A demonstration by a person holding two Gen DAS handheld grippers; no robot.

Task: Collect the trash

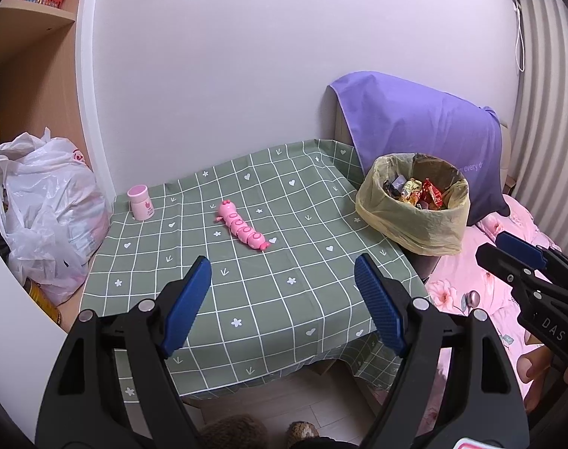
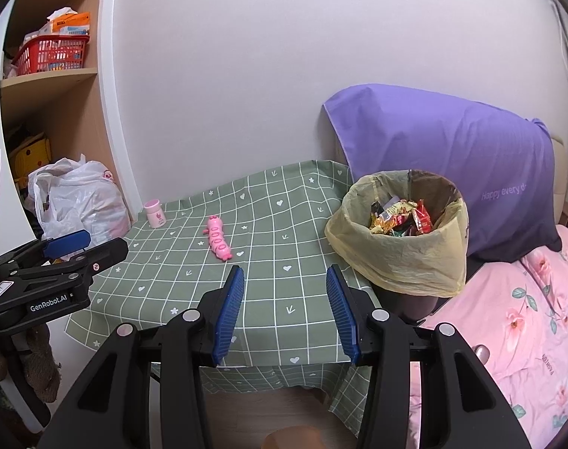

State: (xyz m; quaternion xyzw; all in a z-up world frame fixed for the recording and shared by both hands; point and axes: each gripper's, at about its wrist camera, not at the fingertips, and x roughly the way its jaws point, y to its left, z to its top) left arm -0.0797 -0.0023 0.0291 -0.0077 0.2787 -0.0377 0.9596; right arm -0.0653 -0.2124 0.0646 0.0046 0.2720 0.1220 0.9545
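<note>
Both the left hand-held gripper (image 1: pixel 282 299) and the right hand-held gripper (image 2: pixel 286 314) are hovering open and empty; either risks mistaking the pink toy (image 1: pixel 242 230) for trash.

A plain white wall (image 2: pixel 246 75) backs the table's green checked cloth (image 1: pixel 284 299). Wooden shelves (image 2: pixel 48 82) stand left, pale wood floor (image 1: pixel 284 396) below, pink floral bedding (image 2: pixel 527 318) right.
</note>
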